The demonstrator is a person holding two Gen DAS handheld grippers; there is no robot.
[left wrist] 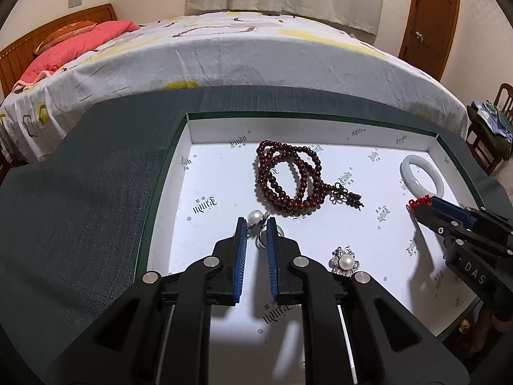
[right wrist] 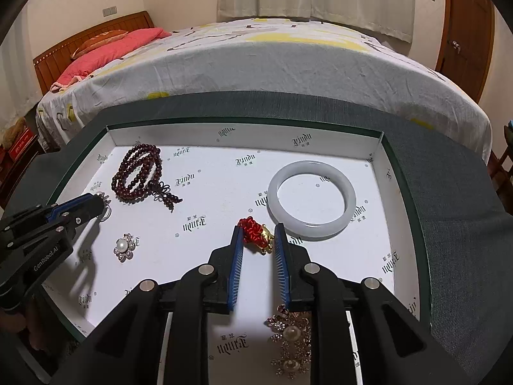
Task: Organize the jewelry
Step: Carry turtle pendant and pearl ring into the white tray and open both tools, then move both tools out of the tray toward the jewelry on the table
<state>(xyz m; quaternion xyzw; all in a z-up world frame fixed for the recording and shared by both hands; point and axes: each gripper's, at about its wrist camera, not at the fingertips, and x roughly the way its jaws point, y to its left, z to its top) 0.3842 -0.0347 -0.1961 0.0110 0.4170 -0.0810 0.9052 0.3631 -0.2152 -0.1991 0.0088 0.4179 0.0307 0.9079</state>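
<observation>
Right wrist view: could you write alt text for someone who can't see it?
The right gripper straddles a red knotted charm with a gold piece in a white tray, beside a pale jade bangle. Farther left lie dark red beads and a pearl brooch.

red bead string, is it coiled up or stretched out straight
Coiled. The red bead string lies in several overlapping loops on the floor of the white tray, its knotted tassel end sticking out to one side.

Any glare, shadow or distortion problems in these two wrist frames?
Left wrist view: strong fisheye bowing of the bed edge and tray rim; the left gripper casts a soft shadow on the tray floor; the beads stay sharp. Right wrist view: same bowing, dark corner vignette; mild sheen on the white bangle; nearest brooch is dim.
</observation>
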